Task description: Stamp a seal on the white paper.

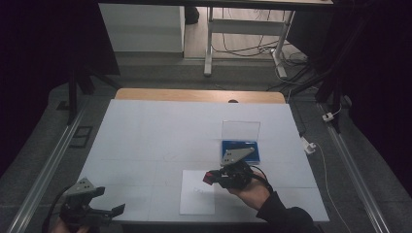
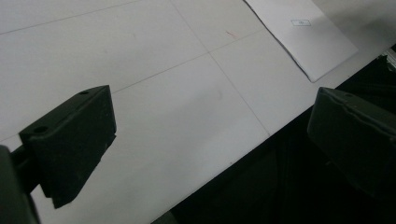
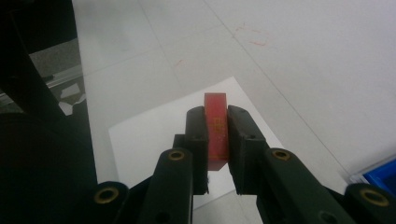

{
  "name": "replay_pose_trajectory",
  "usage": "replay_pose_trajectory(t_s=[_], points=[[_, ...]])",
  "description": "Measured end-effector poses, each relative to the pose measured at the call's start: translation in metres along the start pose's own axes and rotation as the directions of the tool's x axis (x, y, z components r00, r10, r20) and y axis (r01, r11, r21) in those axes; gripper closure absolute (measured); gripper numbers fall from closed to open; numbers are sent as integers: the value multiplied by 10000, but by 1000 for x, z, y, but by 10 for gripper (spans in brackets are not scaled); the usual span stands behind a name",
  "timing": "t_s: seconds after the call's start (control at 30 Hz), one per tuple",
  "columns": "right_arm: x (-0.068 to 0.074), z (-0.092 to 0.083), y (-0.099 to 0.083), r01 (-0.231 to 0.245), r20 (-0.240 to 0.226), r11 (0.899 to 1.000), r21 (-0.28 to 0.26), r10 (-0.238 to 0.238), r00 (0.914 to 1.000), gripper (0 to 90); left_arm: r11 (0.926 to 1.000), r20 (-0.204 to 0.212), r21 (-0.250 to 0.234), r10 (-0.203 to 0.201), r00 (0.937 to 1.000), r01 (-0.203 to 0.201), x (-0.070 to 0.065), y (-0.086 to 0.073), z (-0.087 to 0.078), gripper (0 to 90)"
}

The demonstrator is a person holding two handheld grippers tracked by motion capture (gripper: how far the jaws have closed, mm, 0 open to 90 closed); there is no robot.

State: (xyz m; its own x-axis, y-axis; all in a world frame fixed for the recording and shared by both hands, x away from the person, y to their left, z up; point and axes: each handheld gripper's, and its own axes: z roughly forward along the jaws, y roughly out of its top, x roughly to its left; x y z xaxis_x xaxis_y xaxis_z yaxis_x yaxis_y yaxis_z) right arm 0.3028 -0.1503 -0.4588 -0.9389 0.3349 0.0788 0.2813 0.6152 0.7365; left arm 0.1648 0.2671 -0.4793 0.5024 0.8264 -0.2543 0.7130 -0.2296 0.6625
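Between the two black jaws of the right tool [image 3: 215, 122] sits a small red rectangular block [image 3: 216, 130], pinched on its two broad faces with its narrow edge turned toward that tool's camera. Its long axis runs along the jaws, and its far end stands out just past the tips. From the high view, the same red block [image 1: 208, 176] shows at the left end of the right tool [image 1: 214, 176], held clear of the surface above a white sheet of paper [image 1: 197, 204] that lies flat on the table [image 1: 145, 136]. The sheet carries a small printed mark [image 2: 300, 22]; what it says is too small to read. Judged from this, the block lies directly over the sheet, so a placement there would call for little more than a descent.

Behind the right hand [image 1: 250, 191], an open blue case with a clear raised lid [image 1: 240, 130] rests on the table, near that tool.

Well apart, at the near left corner, the left tool [image 1: 116, 209] hangs with its jaws spread wide and nothing between them. The right hand is plainly the nearer.
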Motion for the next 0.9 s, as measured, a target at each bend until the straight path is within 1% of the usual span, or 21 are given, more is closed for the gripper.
replay_pose_trajectory(t_s=[0.2,0.4,0.7,0.77,0.9], points=[[-3,-7,-3,-145,260,9999,-88,147,9996,791,10000,-1,-3,-3,10000,3,0,0,0,18],[-10,-14,-5,-330,616,9993,-147,339,9975,791,10000,-6,-2,6,10000,-6,0,0,0,18],[-23,-25,-10,-678,1162,9975,-218,698,9908,791,10000,-7,-1,11,10000,-11,0,0,0,18],[-26,-26,-11,-711,1221,9970,-309,743,9897,791,10000,0,-13,11,10000,-11,0,0,0,18],[-32,-31,-13,-901,1456,9953,-359,944,9848,791,10000,15,-26,10,10000,-10,0,0,0,18]])
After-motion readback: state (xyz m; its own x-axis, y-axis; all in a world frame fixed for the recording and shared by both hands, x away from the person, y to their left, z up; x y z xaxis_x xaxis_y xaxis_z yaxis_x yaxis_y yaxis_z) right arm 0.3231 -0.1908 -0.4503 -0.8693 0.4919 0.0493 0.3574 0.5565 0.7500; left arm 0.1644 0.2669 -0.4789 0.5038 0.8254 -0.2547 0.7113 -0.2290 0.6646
